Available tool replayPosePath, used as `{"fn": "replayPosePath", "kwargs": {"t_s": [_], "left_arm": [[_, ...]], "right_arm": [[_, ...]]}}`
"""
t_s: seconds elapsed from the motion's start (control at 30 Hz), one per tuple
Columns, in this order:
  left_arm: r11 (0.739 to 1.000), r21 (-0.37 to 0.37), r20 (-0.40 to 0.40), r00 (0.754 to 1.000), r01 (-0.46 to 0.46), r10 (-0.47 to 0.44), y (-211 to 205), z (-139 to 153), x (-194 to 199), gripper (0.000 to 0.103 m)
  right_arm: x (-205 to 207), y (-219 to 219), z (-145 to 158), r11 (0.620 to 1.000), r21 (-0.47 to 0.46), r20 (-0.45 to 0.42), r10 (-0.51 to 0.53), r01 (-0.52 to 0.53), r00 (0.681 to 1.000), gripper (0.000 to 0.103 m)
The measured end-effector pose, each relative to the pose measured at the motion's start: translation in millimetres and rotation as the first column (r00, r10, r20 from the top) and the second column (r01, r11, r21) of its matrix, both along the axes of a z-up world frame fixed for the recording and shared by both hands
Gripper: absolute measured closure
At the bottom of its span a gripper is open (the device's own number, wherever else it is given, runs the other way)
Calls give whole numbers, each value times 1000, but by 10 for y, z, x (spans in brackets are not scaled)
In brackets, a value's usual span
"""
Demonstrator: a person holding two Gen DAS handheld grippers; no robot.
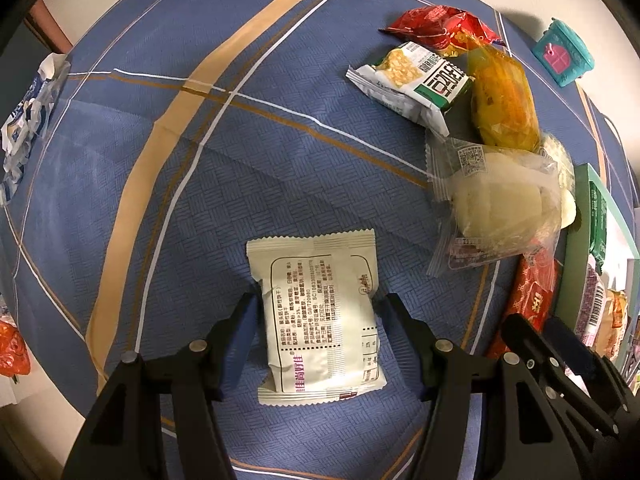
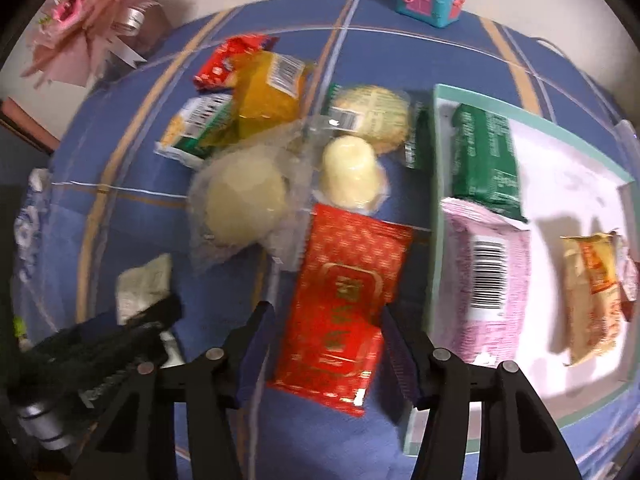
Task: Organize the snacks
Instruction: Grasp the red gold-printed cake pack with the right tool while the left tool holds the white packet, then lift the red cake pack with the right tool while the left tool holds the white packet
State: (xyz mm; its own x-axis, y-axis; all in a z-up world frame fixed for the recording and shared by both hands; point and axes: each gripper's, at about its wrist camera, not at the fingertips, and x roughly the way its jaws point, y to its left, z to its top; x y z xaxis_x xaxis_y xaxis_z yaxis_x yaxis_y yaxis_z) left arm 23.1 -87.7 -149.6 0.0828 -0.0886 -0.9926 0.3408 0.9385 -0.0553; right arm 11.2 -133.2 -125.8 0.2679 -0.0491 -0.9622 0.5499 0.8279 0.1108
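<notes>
- left tongs (image 1: pixel 316 320): two matte black arms, angular and wedge-shaped, widening toward the camera.
- each arm carries a round silver screw head at its joint, with a second one farther out on the wider link.
- the inner faces of the fingers (image 1: pixel 244 332) wear dark blue pads, long and flat.
- right tongs (image 2: pixel 328 344): the same black build, with the same silver pivot screws in a row across the bottom.
- their fingers (image 2: pixel 394 344) have blue-purple pads with fine ribbing along the edge.
- seen from the left wrist, the right tongs' black frame shows small bright screws along its side.
</notes>
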Motion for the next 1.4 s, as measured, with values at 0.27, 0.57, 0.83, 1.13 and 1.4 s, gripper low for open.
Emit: {"fn": "replayPosePath", "kwargs": {"t_s": [0.27, 0.57, 0.83, 1.13, 1.4], "left_arm": [[1000, 11, 6, 1000, 4, -4, -15, -26, 12, 38], [1000, 25, 21, 1000, 12, -12, -28, -32, 3, 38], [1000, 5, 20, 1000, 8, -8, 14, -36, 8, 37], [1000, 13, 32, 999, 21, -21, 50, -62, 4, 36], [999, 32, 35, 999, 26, -27, 100, -78, 10, 36]], "right_arm": [[21, 4, -27, 999, 47, 28, 4, -6, 1000, 44], [75, 58, -151, 999, 36, -5, -3, 4, 1000, 43], [40, -13, -96, 998, 61, 19, -35, 34, 999, 43], [9, -125, -76, 994, 86, 29, -67, 65, 997, 42], [152, 31, -127, 997, 18, 10, -70, 69, 998, 39]]}}
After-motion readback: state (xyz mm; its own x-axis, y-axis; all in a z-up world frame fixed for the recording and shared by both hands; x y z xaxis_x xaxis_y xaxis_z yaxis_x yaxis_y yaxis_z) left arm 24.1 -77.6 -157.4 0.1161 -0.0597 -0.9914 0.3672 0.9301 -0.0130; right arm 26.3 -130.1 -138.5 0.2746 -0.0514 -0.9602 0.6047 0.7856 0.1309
